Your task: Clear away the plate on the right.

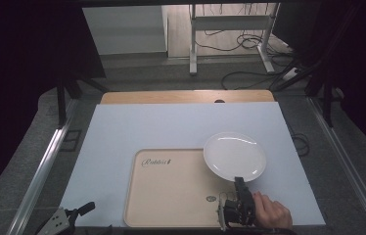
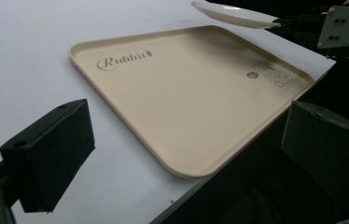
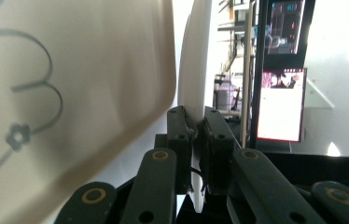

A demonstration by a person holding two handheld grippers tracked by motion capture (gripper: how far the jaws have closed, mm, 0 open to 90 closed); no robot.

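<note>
The right gripper pinches the white plate's rim above the beige tray — the left gripper gapes, holding nothing.

A beige tray lies on the pale blue table.

Beyond the right gripper, lying across the wooden bench, a pale blue sheet. Further off, standing on grey carpet, a white metal frame with black cables trailing beneath. Hanging dark on both sides, black curtains. Glowing ahead of that gripper, a bright screen.
</note>
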